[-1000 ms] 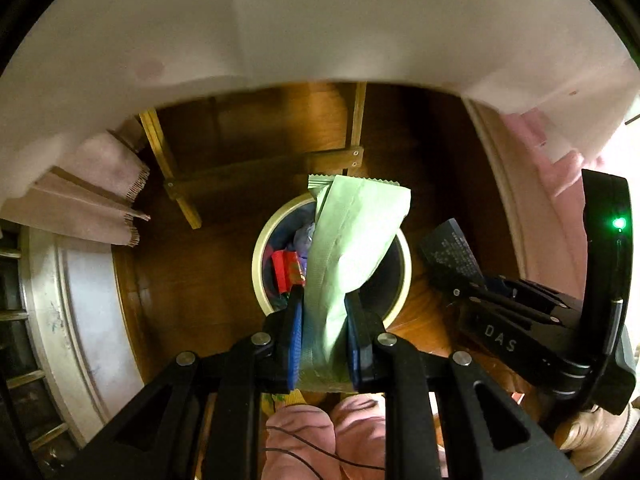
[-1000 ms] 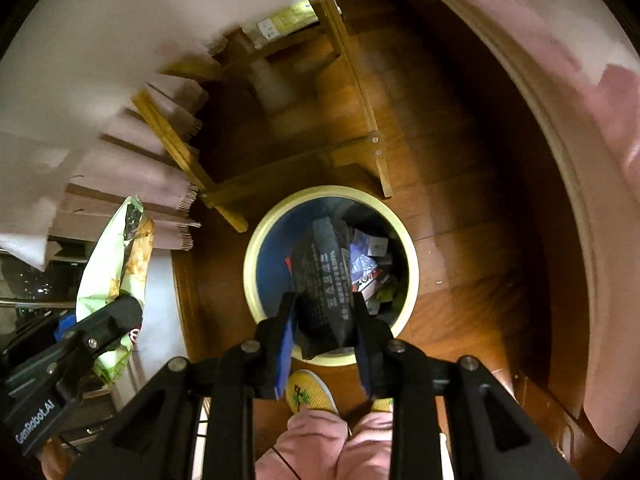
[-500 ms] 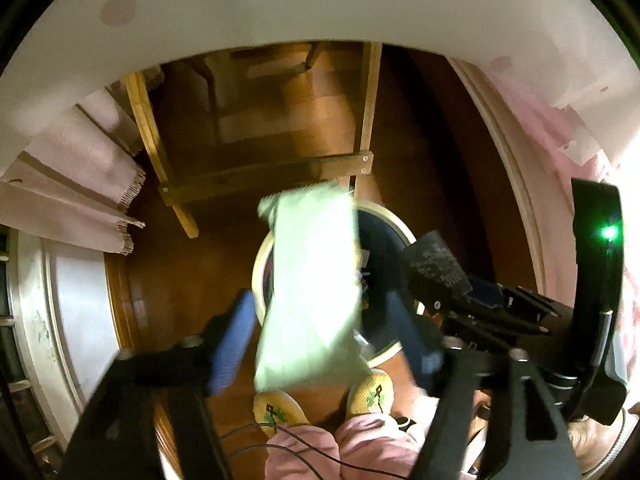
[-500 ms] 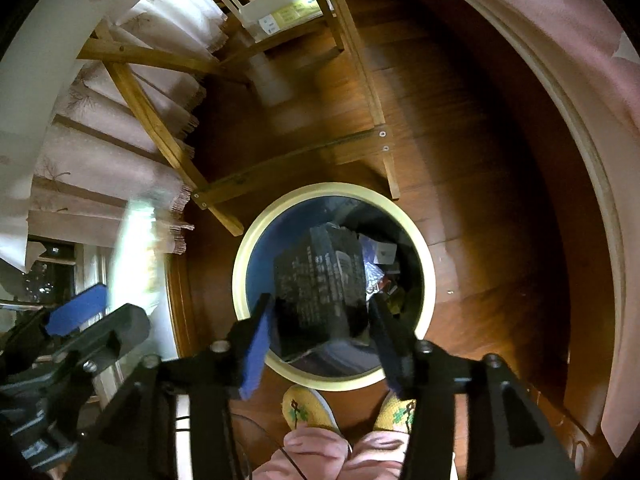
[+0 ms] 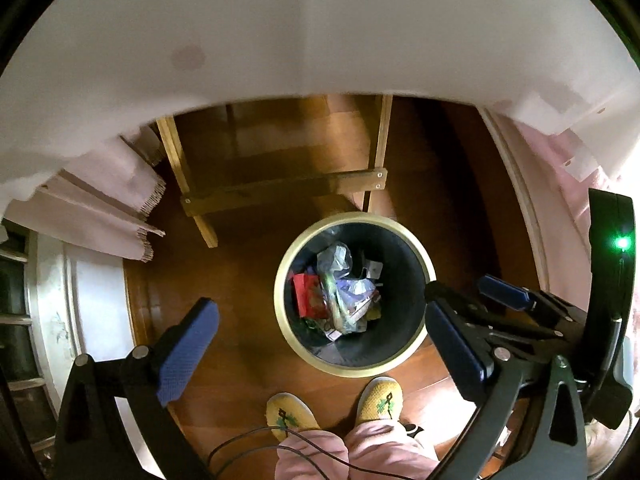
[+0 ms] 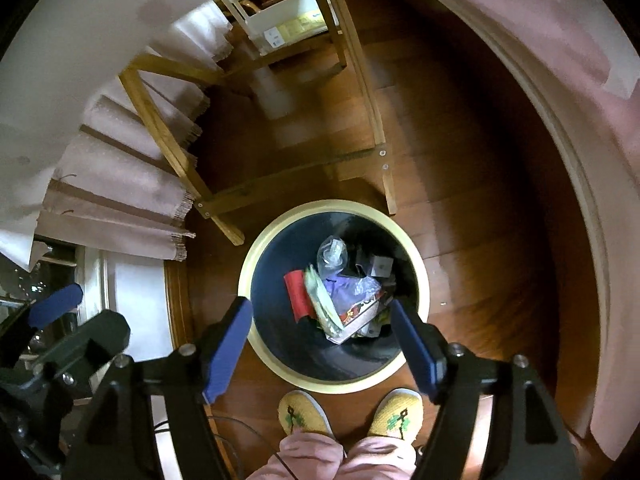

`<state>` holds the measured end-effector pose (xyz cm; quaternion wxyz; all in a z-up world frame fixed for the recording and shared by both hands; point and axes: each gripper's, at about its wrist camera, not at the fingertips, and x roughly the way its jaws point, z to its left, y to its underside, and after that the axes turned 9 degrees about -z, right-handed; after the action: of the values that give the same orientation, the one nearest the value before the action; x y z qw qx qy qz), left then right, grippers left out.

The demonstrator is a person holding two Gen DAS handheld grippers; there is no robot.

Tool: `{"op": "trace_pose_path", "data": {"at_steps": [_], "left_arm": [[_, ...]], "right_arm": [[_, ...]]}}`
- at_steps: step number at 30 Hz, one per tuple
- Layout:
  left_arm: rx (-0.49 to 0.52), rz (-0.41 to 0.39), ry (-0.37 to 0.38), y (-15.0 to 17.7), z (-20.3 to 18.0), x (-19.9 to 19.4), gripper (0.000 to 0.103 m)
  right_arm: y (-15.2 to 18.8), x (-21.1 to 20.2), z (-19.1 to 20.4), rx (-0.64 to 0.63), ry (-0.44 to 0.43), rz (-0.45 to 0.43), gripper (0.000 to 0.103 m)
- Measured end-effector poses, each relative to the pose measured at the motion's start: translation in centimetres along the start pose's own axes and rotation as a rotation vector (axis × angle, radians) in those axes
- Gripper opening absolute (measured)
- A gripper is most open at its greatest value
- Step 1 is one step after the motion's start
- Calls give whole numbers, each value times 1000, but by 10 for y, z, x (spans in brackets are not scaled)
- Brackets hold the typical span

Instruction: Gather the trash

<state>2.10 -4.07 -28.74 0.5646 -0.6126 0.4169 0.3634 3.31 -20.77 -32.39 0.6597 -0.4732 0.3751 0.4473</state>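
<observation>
A round bin with a cream rim (image 5: pixel 279 292) (image 6: pixel 248 280) stands on the wooden floor right below both grippers. Inside lies mixed trash (image 5: pixel 340 292) (image 6: pixel 344 296): a red packet, clear plastic, printed wrappers and a pale green wrapper (image 6: pixel 316 296). My left gripper (image 5: pixel 320 344) hangs above the bin's near rim, its jaws opening wide with nothing between them. My right gripper (image 6: pixel 322 350) is over the bin too, jaws opening and empty. Each gripper shows in the other's view, the right one (image 5: pixel 472 296) at the bin's right and the left one (image 6: pixel 76 320) at far left.
A wooden table frame (image 5: pixel 280 190) (image 6: pixel 288 176) stands just beyond the bin, under a pale fringed tablecloth (image 5: pixel 100 208). A person's yellow slippers (image 5: pixel 380 398) (image 6: pixel 304 412) and pink trouser legs touch the bin's near side. A cardboard box (image 6: pixel 288 26) sits beneath the table.
Both grippers went from shut to wide open. The green wrapper fell from the left one and the black packet from the right one, down into the bin.
</observation>
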Motion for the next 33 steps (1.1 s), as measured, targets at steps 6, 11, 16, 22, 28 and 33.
{"op": "trace_pose_path", "data": {"at_steps": [6,11,16,22,28,33], "left_arm": [[-2,-13,-23,-12,-1,-32,102],[-22,-35,-42,-30,1,-79,102],[-41,-84,-59,-55,4,-140,102],[-34,-160,-86,-81,8,-216,102],[-35,-268,-105,-104,12,-292,102],[-48,-347,-115,-120,15,-342,102]], "right_arm": [[-9,-30,3,11,13,4,73],[-22,-77,13,-7,7,1,73],[-40,-132,28,-14,-5,-26,73],[-65,-196,51,-46,-20,-69,73],[-89,-259,75,-101,-31,-146,73],[-106,-308,95,-140,-19,-232,73]]}}
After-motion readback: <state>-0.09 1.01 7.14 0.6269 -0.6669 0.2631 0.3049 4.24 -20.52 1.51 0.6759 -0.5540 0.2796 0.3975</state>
